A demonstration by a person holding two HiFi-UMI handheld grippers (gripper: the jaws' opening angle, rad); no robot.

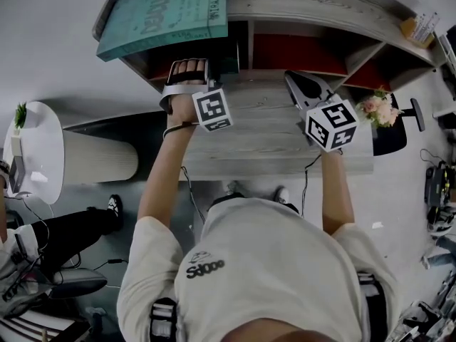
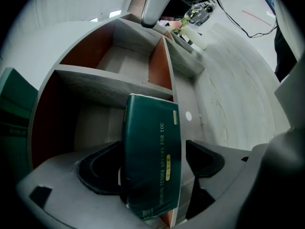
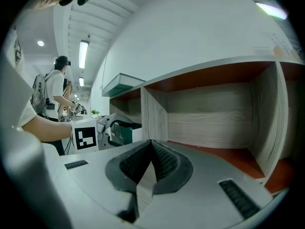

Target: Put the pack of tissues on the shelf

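Pack of tissues (image 2: 151, 156) upright between fingers (image 2: 205, 159) of left gripper (image 2: 152, 149), long axis 12-to-6 o'clock, at shelf (image 2: 114, 87) mouth; fingers apart, 3 o'clock one clear. Right gripper (image 3: 151, 159) pressed together, empty, farther off.

"What's around me apart from the job?"

"A teal box (image 1: 164, 13) with printed lettering lies flat at the upper left of your head view. Off to your right, a bunch of pink and white flowers (image 1: 377, 109) sits near the end of the wooden desk (image 1: 271, 148)."

"And on my left?"

"You've a round white table (image 1: 46, 144) carrying a small green plant (image 1: 20, 115), with a cream cylinder (image 1: 100, 161) just beside it. Someone's black-trousered leg (image 1: 71, 226) stretches out below. Your right gripper view catches a person in a cap (image 3: 55, 87) under a ceiling light (image 3: 83, 54)."
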